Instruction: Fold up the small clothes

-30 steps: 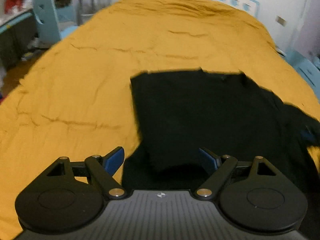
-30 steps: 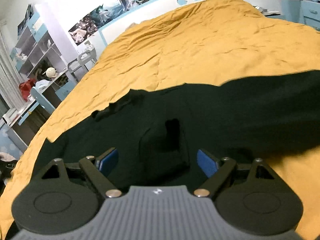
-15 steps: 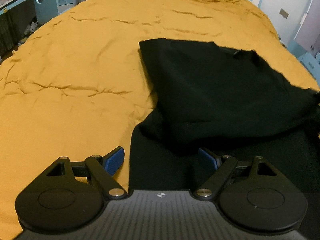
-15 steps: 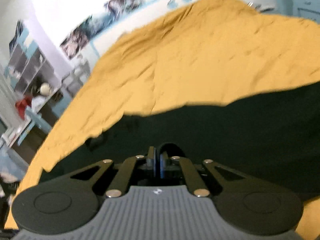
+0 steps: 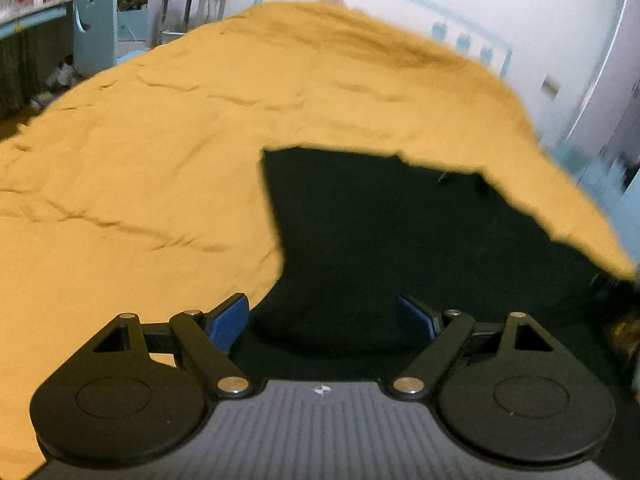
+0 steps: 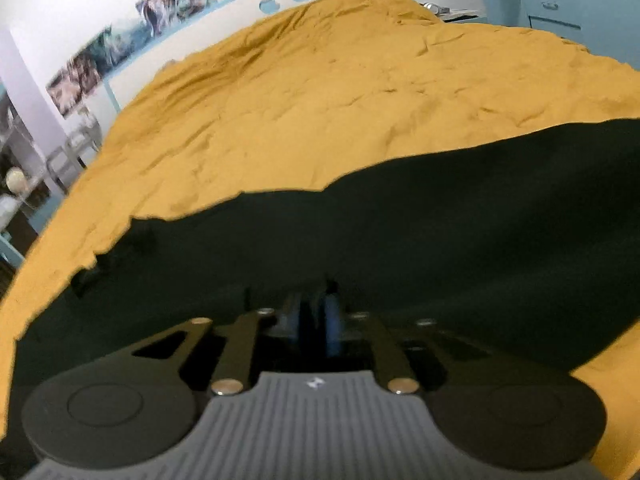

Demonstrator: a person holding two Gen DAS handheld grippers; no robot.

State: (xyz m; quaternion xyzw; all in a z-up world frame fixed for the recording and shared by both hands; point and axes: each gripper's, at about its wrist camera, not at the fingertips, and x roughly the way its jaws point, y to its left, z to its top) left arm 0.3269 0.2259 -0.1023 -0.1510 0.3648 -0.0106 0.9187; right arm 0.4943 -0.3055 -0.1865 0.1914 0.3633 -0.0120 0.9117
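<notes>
Jaws on your right gripper (image 6: 316, 320) have just been easing apart after a full pinch; whether cloth sits between them you cannot tell. Your left gripper (image 5: 323, 316) hangs spread over the black garment (image 5: 400, 240), now doubled on the yellow bed (image 5: 140, 160). Only the left view shows its squared corner; the right shows its long edge.
</notes>
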